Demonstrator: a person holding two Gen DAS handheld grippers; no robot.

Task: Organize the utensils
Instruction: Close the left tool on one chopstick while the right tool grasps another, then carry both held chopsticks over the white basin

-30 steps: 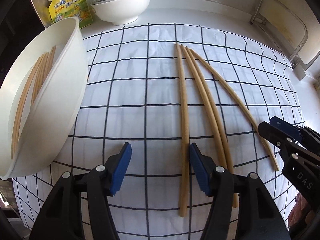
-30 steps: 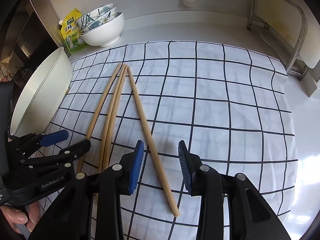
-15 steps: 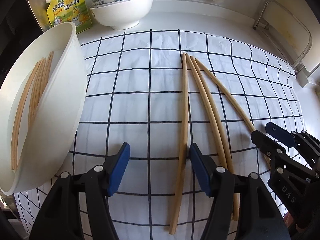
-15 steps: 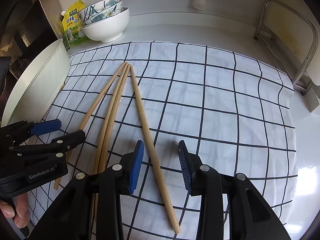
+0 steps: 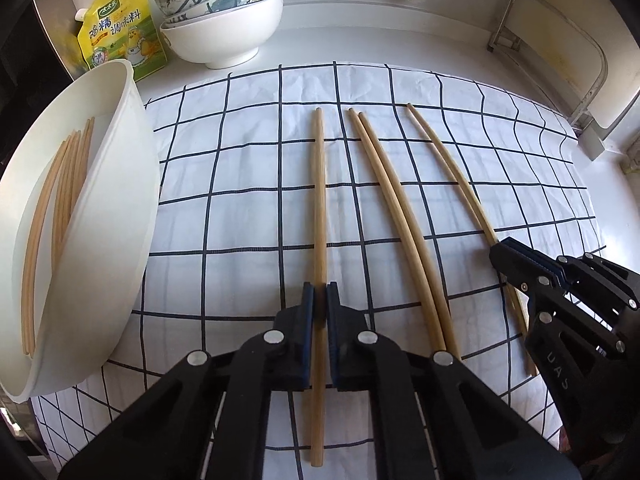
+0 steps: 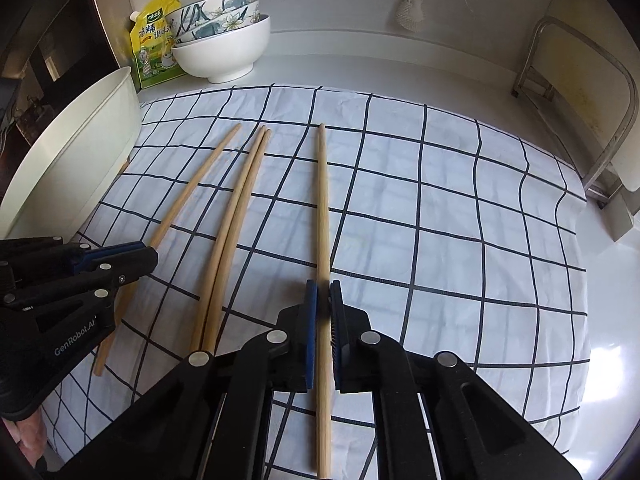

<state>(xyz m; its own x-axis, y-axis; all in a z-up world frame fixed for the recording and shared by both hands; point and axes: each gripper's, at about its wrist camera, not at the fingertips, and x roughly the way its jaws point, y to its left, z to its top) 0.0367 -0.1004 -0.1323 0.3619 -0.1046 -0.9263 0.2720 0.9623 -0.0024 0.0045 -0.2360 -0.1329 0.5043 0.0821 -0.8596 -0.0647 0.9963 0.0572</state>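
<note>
Four wooden chopsticks lie on a checked cloth [image 5: 240,200]. In the left wrist view my left gripper [image 5: 319,300] is closing its jaws on the leftmost chopstick [image 5: 319,200], and the blue pads press its sides. In the right wrist view my right gripper [image 6: 323,300] is closing likewise on the rightmost chopstick [image 6: 323,200], which its pads pinch. A pair of chopsticks [image 5: 392,192] lies untouched between the two. Each gripper shows in the other's view: the right gripper [image 5: 502,254] and the left gripper [image 6: 148,254]. A white tub [image 5: 120,208] at the left holds several chopsticks [image 5: 60,200].
Stacked bowls [image 5: 228,28] and a yellow seasoning pouch [image 5: 120,36] stand at the back left of the white counter. A metal rack [image 5: 560,60] stands at the back right, and a brush [image 6: 408,12] hangs on the wall. The tub leans close to the cloth's left edge.
Both grippers went from open to shut, each pinching the chopstick that lay between its fingers. The outer chopsticks have spread away from the middle pair.
</note>
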